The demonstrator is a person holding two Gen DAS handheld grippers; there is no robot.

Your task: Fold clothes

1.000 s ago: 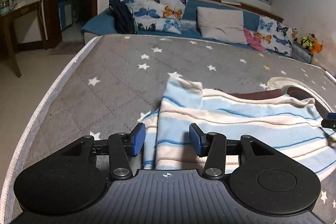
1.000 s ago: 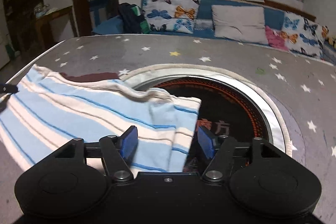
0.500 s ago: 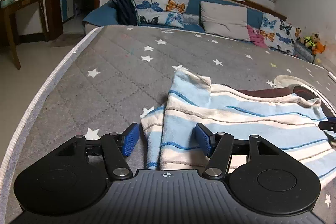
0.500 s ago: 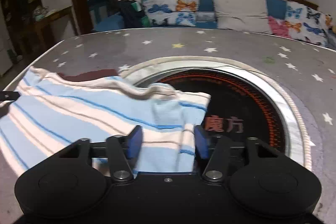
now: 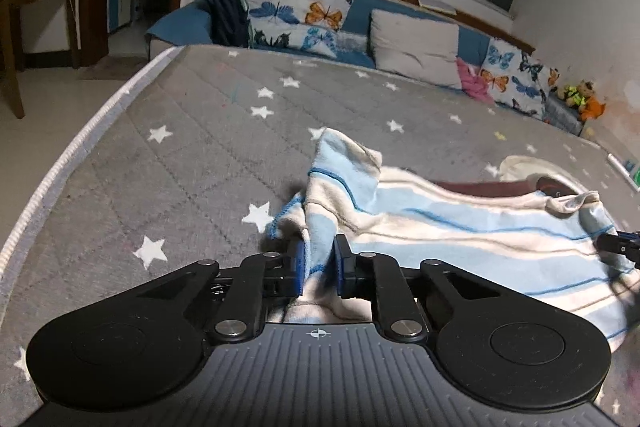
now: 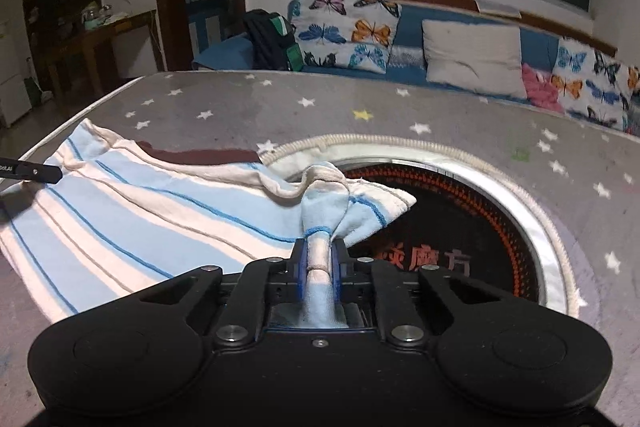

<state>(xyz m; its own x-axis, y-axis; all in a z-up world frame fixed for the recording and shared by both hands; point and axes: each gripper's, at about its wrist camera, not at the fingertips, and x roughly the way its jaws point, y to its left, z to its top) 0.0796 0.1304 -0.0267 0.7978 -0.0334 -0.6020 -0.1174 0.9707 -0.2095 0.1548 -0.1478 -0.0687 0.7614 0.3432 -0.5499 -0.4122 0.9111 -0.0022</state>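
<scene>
Clearly both grippers have hold of the striped garment (image 5: 460,227), a soft piece banded in pale blue and cream with thin darker blue lines and a maroon strip along its far edge. It lies crumpled across the star-printed grey mattress (image 5: 180,155), one end draped over the round dark disc (image 6: 472,223) set in a white rim. The left gripper (image 5: 319,263) has its jaws nearly closed, pinching a bunched fold at the garment's left end. The right gripper (image 6: 319,261) has its jaws clamped tight on a rolled corner. Red characters show on the disc, partly hidden. The mattress's piped edge (image 5: 60,171) curves at left, with bare grey surface beyond the garment toward the butterfly cushions (image 5: 296,11).
</scene>
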